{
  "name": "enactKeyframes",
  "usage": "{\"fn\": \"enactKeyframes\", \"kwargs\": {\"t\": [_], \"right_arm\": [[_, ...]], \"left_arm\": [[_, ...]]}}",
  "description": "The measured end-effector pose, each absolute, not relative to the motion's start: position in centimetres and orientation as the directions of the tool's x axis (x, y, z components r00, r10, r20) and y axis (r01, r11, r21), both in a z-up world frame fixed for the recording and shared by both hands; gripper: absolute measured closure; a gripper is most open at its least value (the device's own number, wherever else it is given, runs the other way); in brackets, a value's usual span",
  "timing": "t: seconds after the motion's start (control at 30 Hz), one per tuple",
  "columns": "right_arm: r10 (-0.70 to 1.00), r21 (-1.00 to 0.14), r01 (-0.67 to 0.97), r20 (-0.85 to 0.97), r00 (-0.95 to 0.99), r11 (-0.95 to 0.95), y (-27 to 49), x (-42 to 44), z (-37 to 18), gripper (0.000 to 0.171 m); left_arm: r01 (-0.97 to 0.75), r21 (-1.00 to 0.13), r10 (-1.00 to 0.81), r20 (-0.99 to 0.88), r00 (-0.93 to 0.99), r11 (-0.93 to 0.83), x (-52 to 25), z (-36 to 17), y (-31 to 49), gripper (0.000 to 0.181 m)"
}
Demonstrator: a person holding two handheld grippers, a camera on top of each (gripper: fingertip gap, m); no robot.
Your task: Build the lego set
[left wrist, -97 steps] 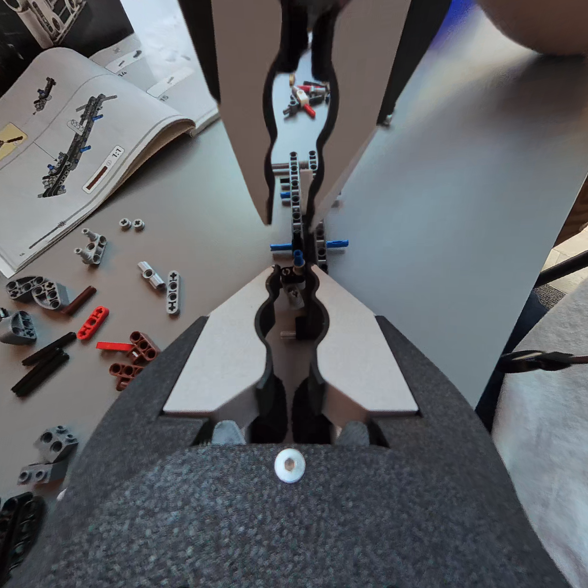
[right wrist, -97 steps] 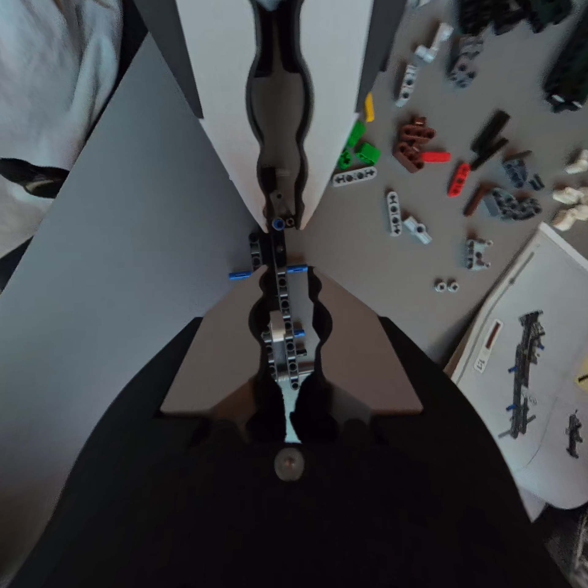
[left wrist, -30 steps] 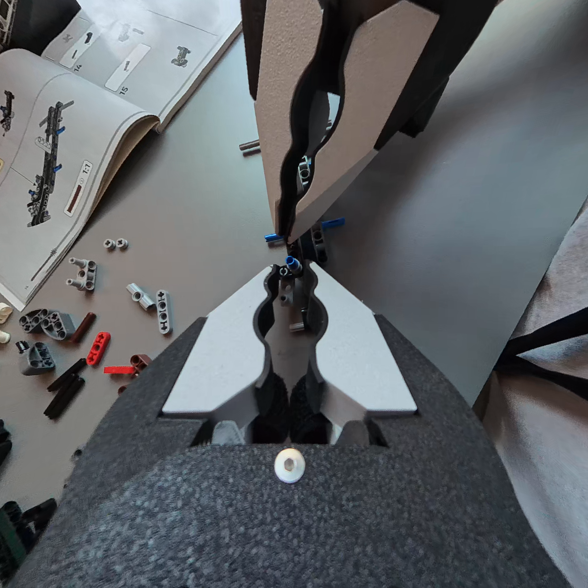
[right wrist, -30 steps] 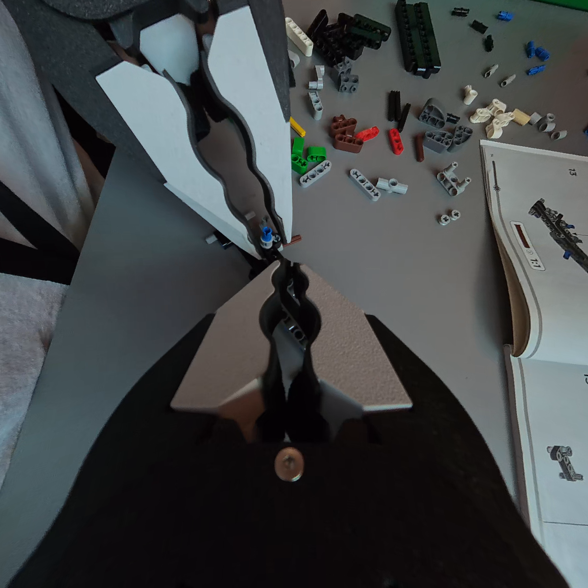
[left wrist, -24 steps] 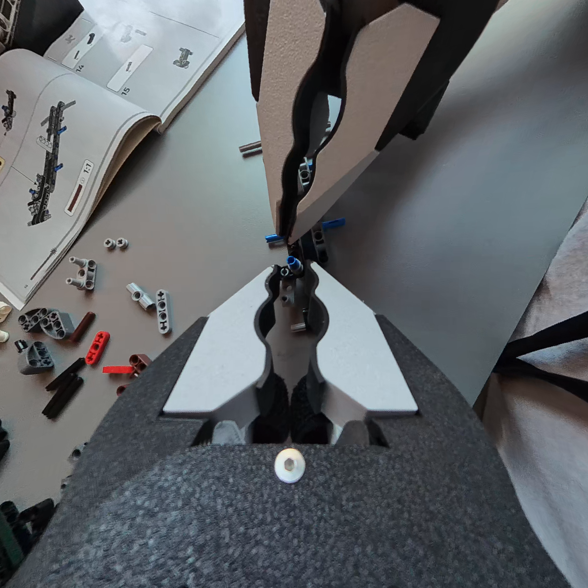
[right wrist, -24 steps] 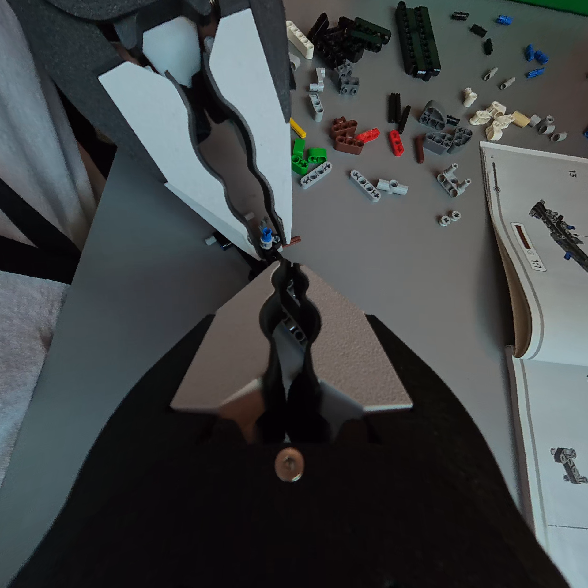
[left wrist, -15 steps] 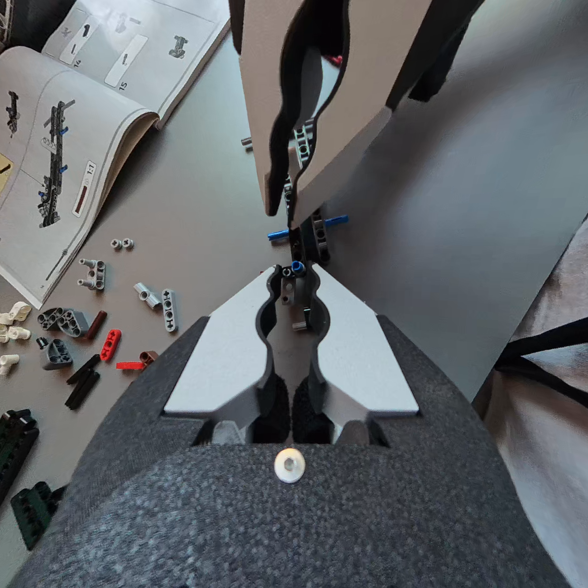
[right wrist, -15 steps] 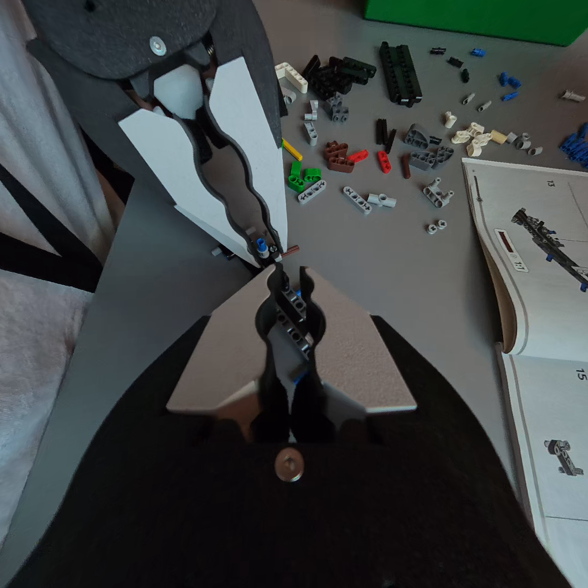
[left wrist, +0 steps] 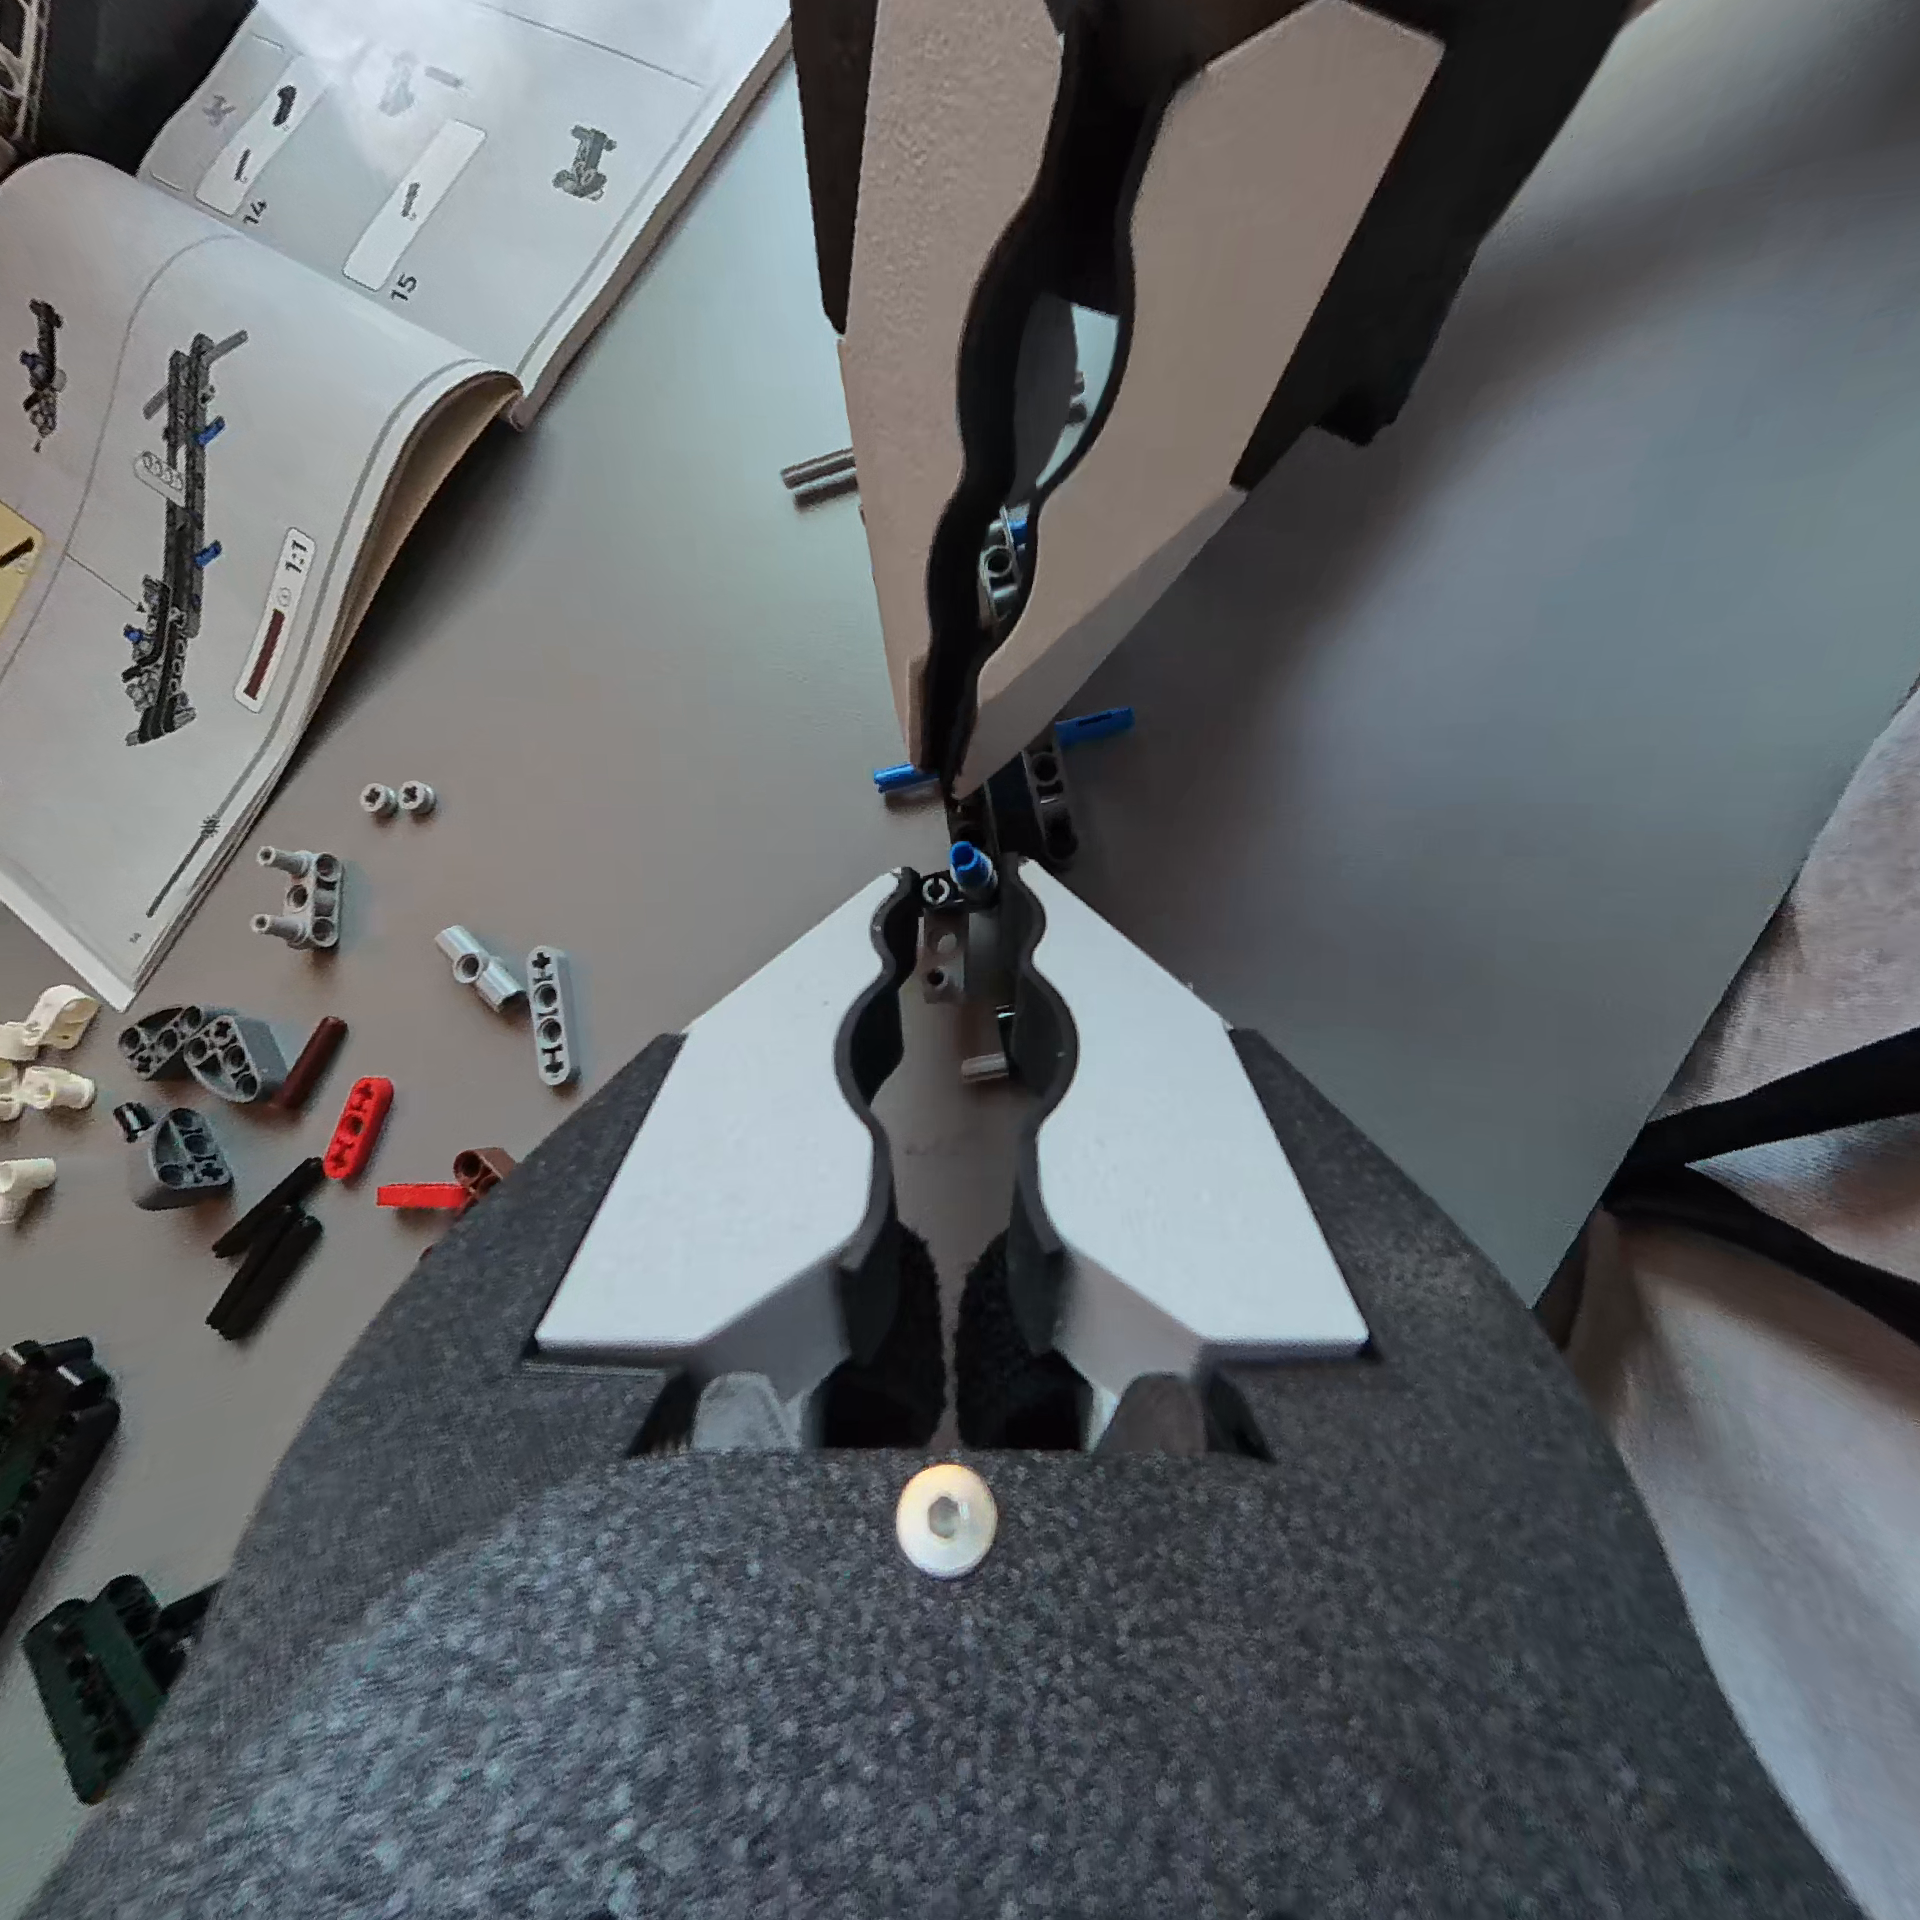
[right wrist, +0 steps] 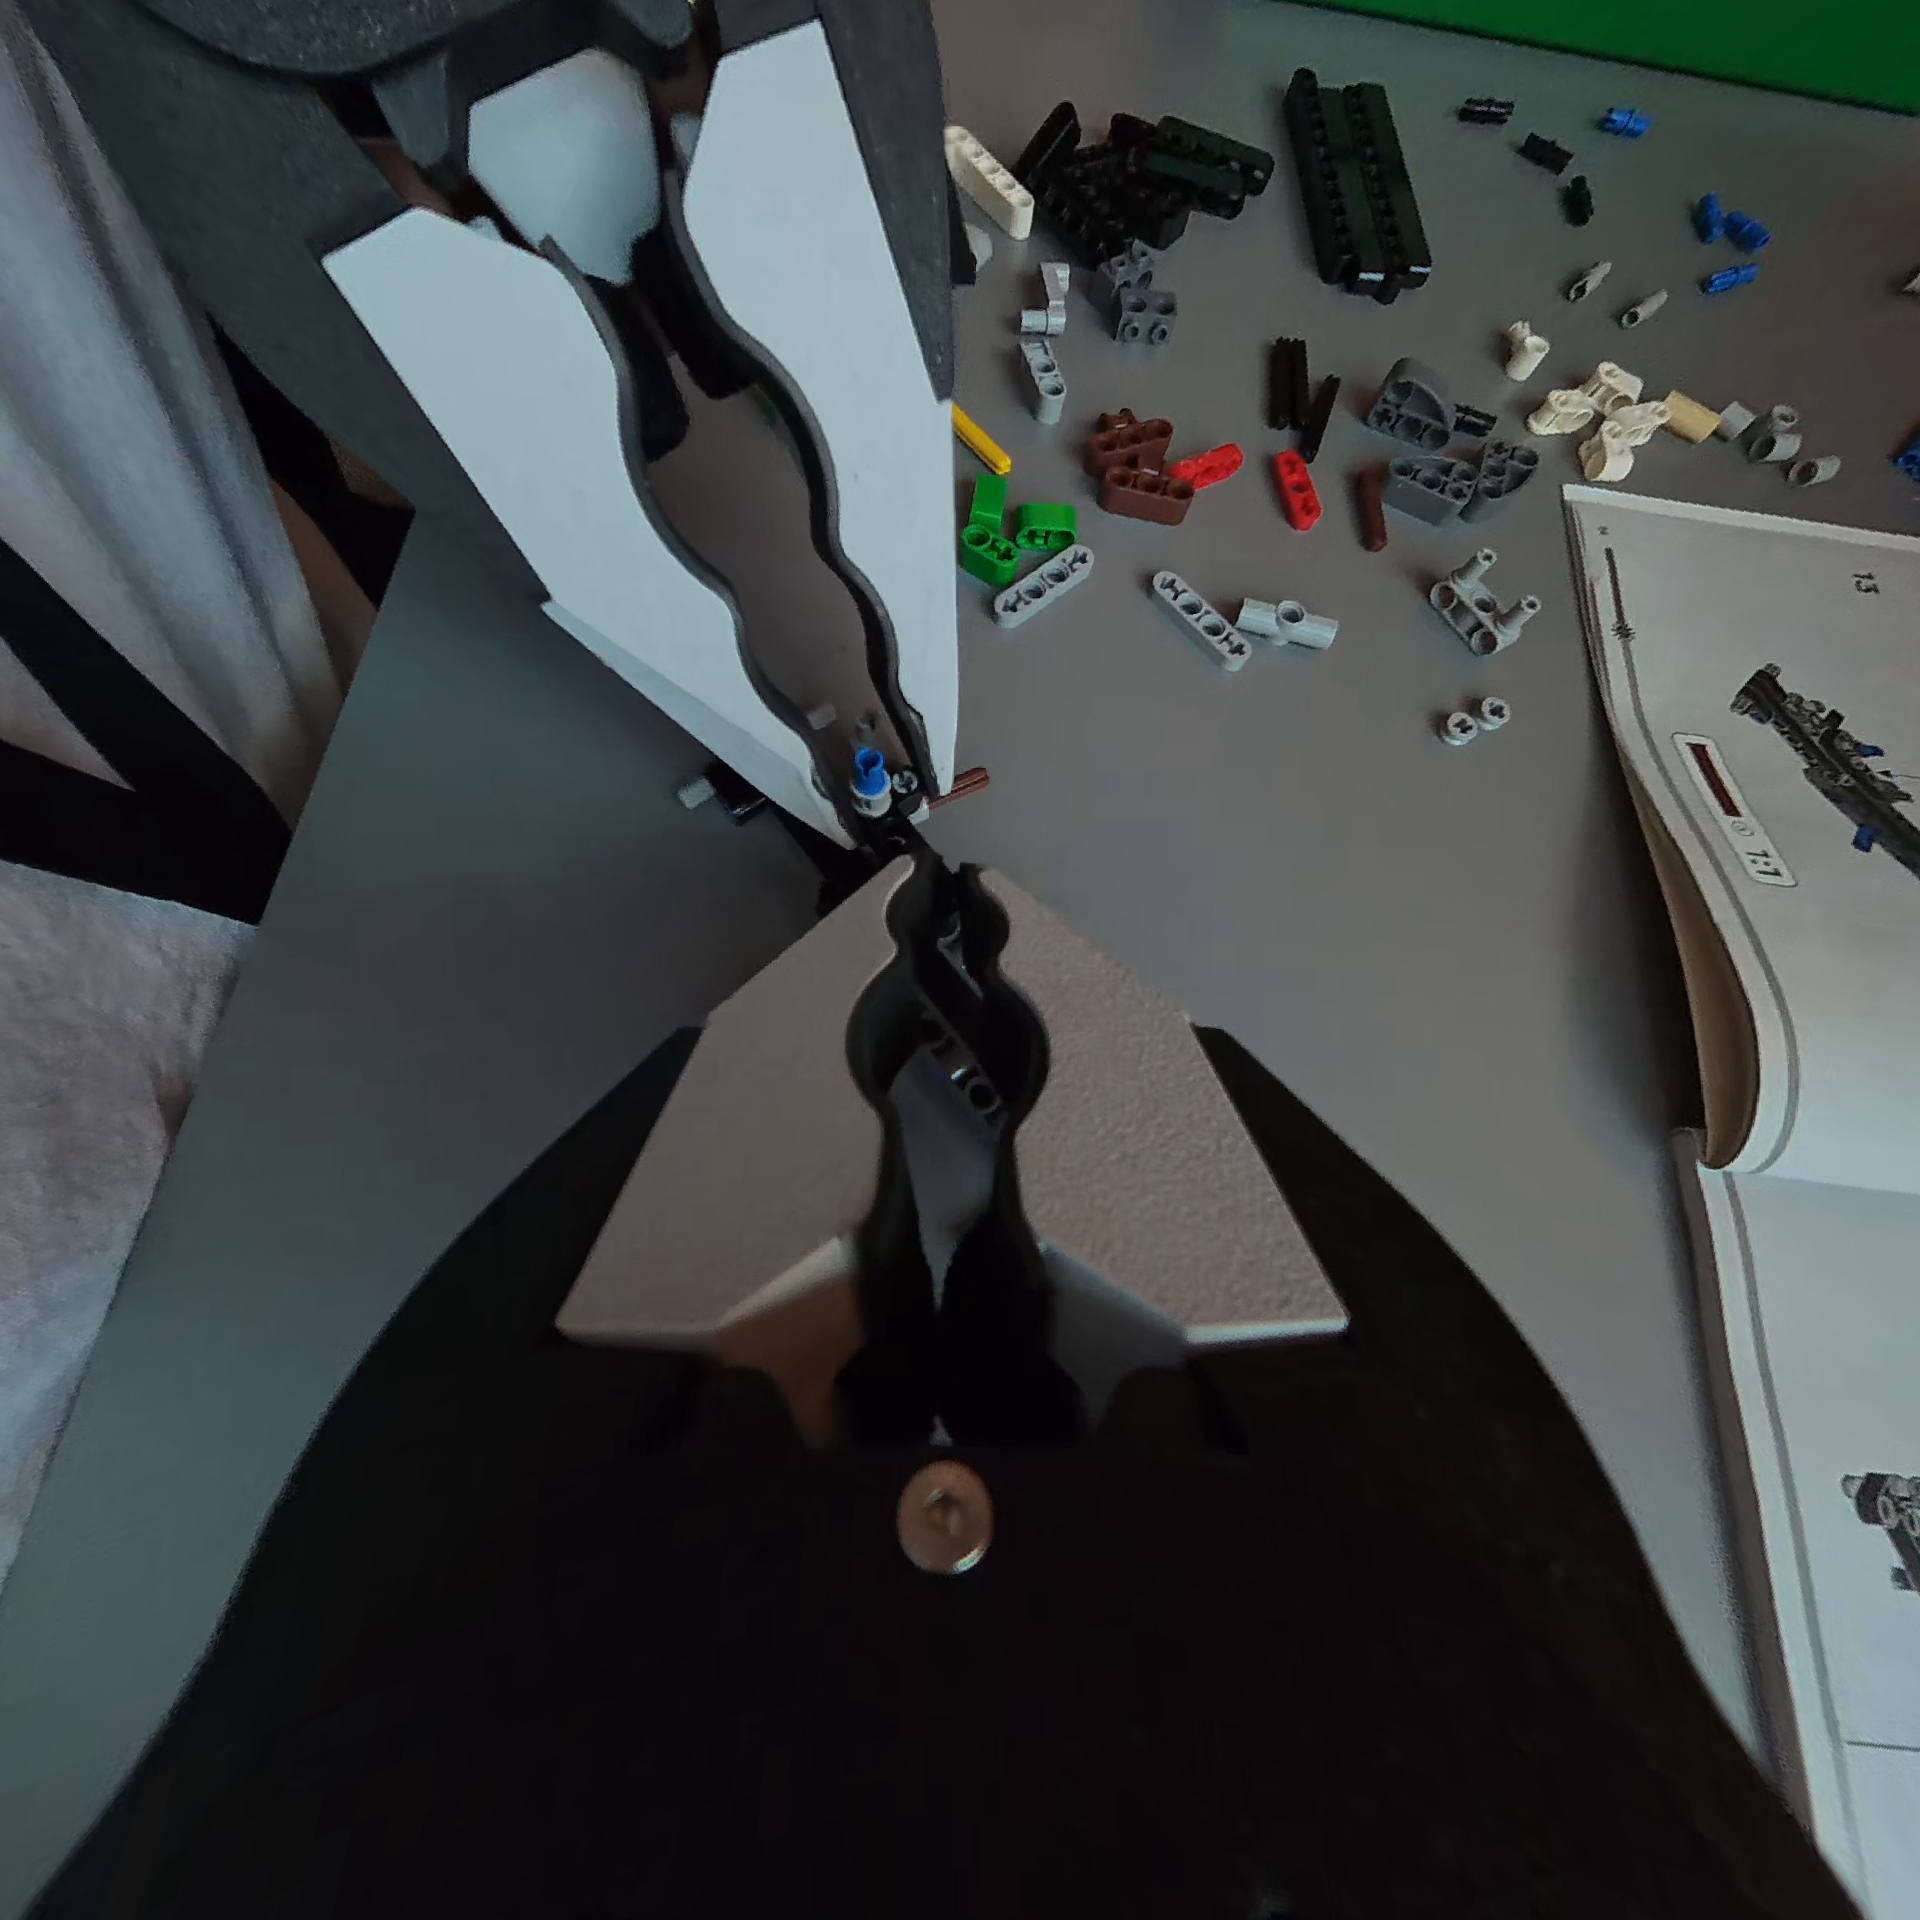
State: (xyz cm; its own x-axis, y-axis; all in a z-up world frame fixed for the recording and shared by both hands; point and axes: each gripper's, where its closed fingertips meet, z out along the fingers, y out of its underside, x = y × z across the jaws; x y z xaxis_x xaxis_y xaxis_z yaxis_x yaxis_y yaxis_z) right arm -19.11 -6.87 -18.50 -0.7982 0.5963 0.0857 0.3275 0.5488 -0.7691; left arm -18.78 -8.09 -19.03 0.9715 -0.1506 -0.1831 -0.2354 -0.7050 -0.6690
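Observation:
My left gripper (left wrist: 958, 881) is shut on a small grey Lego sub-assembly (left wrist: 943, 961) with a blue pin (left wrist: 968, 864) on top. My right gripper (left wrist: 940, 764) comes down from above, tip to tip with it, and is shut on a dark studless beam (left wrist: 1039, 795) with blue pins (left wrist: 1091, 720) sticking out sideways. In the right wrist view the right gripper (right wrist: 943, 871) holds the dark beam (right wrist: 961, 1049) along its jaws. The left gripper (right wrist: 883, 805) there holds the sub-assembly (right wrist: 871, 779), with a brown axle (right wrist: 961, 784) poking out. The two parts touch just above the grey table (right wrist: 1247, 883).
An open instruction booklet (left wrist: 260, 468) lies beyond the loose parts, also in the right wrist view (right wrist: 1766, 831). Loose pieces are scattered: red (left wrist: 356, 1127), grey (left wrist: 301, 899), green (right wrist: 1003, 530), black beams (right wrist: 1351, 177). The table edge and pale cloth (left wrist: 1766, 1403) are close by. My left and right fingertips are right by each other.
Half a second ago the right gripper was lifted a little away from the left. Now it is back down, tips together again, as one second ago.

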Motion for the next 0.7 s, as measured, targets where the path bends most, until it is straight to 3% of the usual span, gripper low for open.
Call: {"fn": "enactKeyframes", "kwargs": {"t": [0.4,0.6,0.7], "right_arm": [[0.654,-0.732,0.463,-0.032,-0.756,0.5,-6.68,-18.86,-18.85,0.171],[0.632,-0.737,0.401,0.045,-0.773,0.543,-6.72,-18.8,-18.84,0.171],[0.591,-0.714,0.316,0.167,-0.789,0.625,-6.69,-18.74,-18.83,0.171]], "left_arm": [[-0.254,-0.674,-0.178,-0.181,0.967,-0.693,-18.43,-18.84,-8.04,0.168],[-0.285,-0.666,-0.176,-0.228,0.958,-0.689,-18.35,-18.97,-8.11,0.168],[-0.321,-0.666,-0.177,-0.276,0.945,-0.673,-18.36,-19.05,-8.11,0.167]]}}
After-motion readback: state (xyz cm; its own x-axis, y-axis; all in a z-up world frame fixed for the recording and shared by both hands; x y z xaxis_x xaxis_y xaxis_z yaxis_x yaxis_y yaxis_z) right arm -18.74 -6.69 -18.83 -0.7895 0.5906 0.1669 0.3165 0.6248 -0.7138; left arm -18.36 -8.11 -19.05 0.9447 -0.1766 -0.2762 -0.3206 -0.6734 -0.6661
